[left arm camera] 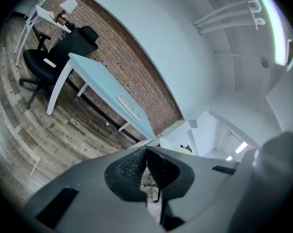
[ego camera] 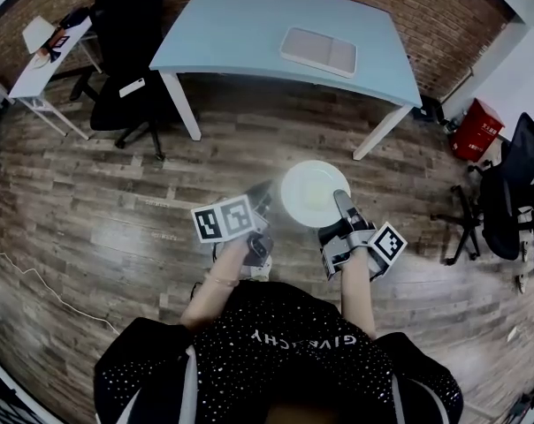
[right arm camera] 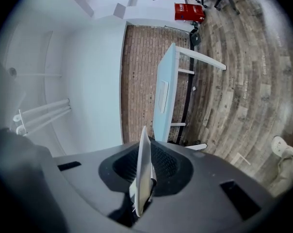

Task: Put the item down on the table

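A person stood on a wood-plank floor (ego camera: 90,237), well short of a light-blue table (ego camera: 240,25) bearing a flat grey tray (ego camera: 318,51). A white plate (ego camera: 307,193) was held above the floor, its rim pinched between the right gripper (ego camera: 342,201) jaws. The left gripper (ego camera: 261,197), beside the plate, was closed on nothing.

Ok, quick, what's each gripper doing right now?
The left gripper: shut, nothing between its jaws.
The right gripper: shut on the rim of the white plate.
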The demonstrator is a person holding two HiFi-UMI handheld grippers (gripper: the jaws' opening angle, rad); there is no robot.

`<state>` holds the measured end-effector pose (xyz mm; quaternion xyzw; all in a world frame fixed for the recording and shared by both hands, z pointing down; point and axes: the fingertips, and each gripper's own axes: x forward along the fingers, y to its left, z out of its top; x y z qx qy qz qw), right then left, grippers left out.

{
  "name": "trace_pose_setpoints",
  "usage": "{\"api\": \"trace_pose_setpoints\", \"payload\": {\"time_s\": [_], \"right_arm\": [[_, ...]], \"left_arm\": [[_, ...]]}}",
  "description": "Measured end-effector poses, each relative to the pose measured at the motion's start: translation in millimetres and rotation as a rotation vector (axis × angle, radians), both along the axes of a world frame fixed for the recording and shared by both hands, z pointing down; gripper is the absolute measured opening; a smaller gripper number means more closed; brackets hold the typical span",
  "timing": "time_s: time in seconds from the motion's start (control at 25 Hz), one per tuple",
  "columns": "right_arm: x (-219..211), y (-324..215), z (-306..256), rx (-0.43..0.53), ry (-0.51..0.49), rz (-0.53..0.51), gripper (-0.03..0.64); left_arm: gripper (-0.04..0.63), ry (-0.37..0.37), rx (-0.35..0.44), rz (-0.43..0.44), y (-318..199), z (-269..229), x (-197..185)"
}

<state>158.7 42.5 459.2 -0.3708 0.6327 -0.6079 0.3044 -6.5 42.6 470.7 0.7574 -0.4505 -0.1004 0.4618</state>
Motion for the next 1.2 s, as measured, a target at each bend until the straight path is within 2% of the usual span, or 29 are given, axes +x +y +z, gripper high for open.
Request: {"api": "trace_pose_setpoints", "payload": {"time_s": [0.56,0.72,0.88,1.0,1.2], "right_arm": [[-16.2,-114.3,0.8,-0.009,-0.004,0.01,0.044],[-13.1,-119.8,9.1,-0.013,-0.008,0.029,0.044],[-6.2,-116.0,22.0,-0.046,-0.017,0.059,0.044],[-4.6,-116.7,28.3,-0.067,-0.019,0.061,0.044],[-9.4,-141.9,34.4,-0.068,-0.029,0.05,0.044]], "left_arm": [[0.012,-0.006,-0.015,0.004,-112.0,3.5,-18.7],[0.012,-0.015,-0.023,0.019,-120.4,11.1,-16.9],[0.012,-0.022,-0.016,-0.02,-123.0,16.1,-21.6],[0.012,-0.022,-0.043,-0.026,-121.8,25.8,-22.4],[0.012,-0.025,-0.055,-0.072,-135.2,35.6,-39.7]]}}
